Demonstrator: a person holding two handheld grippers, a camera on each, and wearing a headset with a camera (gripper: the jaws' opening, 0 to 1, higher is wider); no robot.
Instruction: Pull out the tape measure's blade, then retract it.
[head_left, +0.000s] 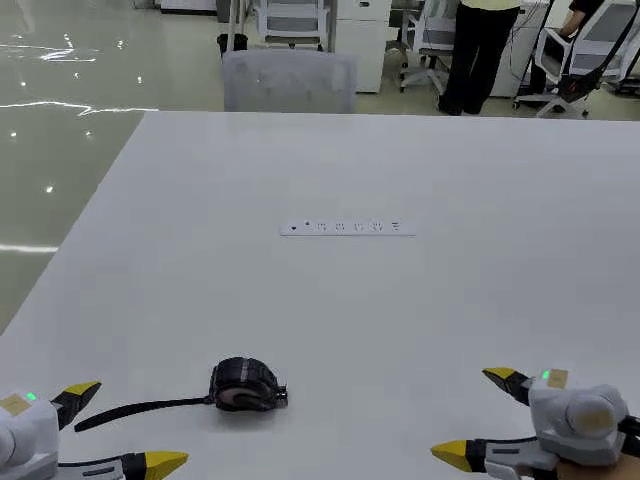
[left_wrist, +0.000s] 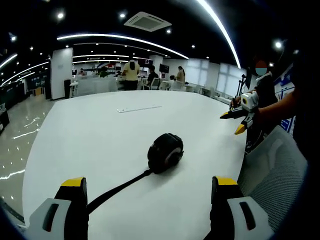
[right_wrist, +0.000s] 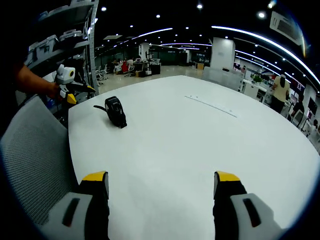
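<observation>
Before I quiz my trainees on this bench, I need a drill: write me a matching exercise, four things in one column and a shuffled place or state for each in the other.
Things
1. tape measure
2. socket strip
3. left tool
4. grey chair

Places or states
A. at the far edge of the table
B. open, by the end of the black strap
C. flat in the middle of the table
D. black case, lying near the front edge

Pairs: 1-D, 2-C, 3-B, 4-A.

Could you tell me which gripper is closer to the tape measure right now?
Left. The left gripper is open by the strap trailing from the tape measure; the right gripper, also open, is well off on its other side.
</observation>
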